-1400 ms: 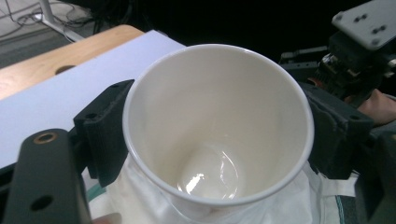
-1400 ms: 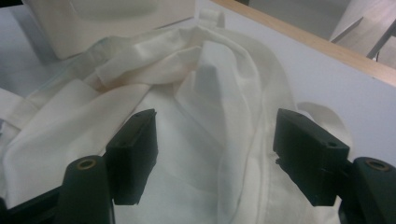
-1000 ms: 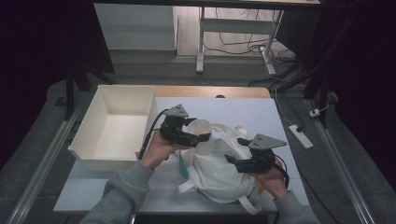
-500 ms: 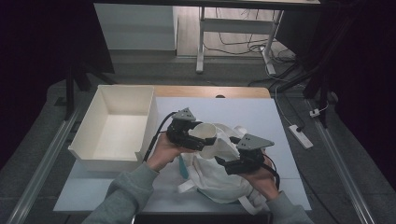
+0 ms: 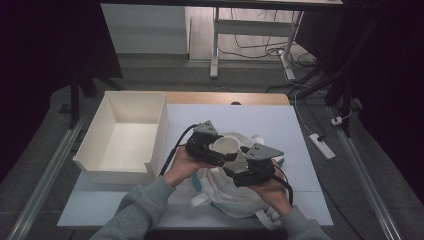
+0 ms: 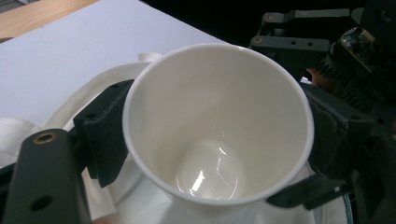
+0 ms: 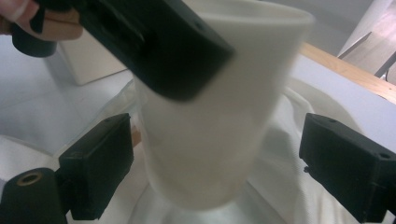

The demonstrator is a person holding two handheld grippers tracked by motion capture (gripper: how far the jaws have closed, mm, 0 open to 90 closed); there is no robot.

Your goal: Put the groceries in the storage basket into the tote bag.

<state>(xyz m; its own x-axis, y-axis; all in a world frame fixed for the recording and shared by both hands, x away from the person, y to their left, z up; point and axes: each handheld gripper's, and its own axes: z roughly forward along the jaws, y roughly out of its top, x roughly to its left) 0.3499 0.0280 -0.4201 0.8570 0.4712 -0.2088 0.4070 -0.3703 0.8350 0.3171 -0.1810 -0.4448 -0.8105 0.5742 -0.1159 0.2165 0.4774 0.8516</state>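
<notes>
The white paper cup is clamped between the jaws of the left gripper above the white cloth bag on the table (its mouth faces the left gripper view). The right gripper has just been opening; its jaws stand wide on both sides of the cup's lower part, not touching it.

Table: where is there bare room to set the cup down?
Free: the table strip beyond the bag, up to the wooden edge, and the empty bin at left. Crowded: the near middle, where the bag, cup and both grippers bunch.
</notes>
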